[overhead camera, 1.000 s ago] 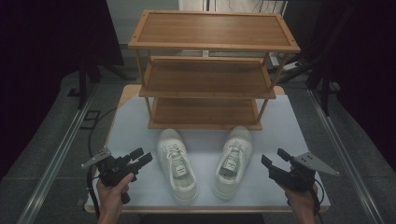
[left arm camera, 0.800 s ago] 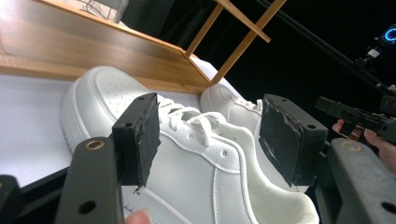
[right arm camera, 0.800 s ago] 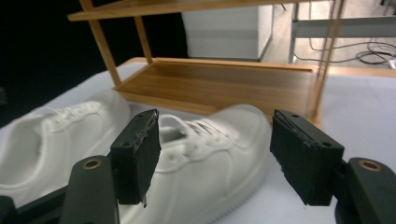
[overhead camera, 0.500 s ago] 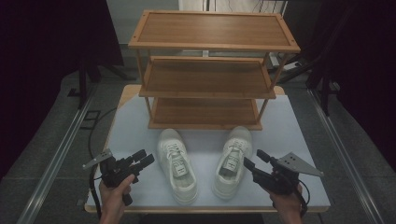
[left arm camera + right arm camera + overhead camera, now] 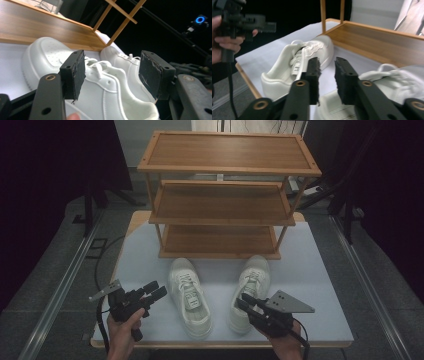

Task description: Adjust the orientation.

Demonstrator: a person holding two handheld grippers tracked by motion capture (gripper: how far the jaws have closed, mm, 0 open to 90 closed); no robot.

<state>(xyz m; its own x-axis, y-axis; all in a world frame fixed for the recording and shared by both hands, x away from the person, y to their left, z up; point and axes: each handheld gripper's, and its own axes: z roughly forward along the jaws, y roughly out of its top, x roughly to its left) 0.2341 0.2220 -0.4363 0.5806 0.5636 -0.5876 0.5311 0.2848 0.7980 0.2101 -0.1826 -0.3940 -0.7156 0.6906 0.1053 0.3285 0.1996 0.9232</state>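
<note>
White right shoe touching right gripper.

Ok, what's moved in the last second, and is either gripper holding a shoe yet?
The right gripper moved left and in, to the heel of the right shoe; its jaws have narrowed but grip nothing yet. The left gripper, open beside the left shoe, barely shifted. Shoes and wooden rack stayed put.

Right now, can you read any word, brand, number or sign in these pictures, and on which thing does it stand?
No readable text.
Left white sneaker: no brand or label visible.
Right white sneaker: none visible either.
Wooden shoe rack: bare wood, no markings.
Left tongs and right tongs: black, plain, no lettering.
</note>
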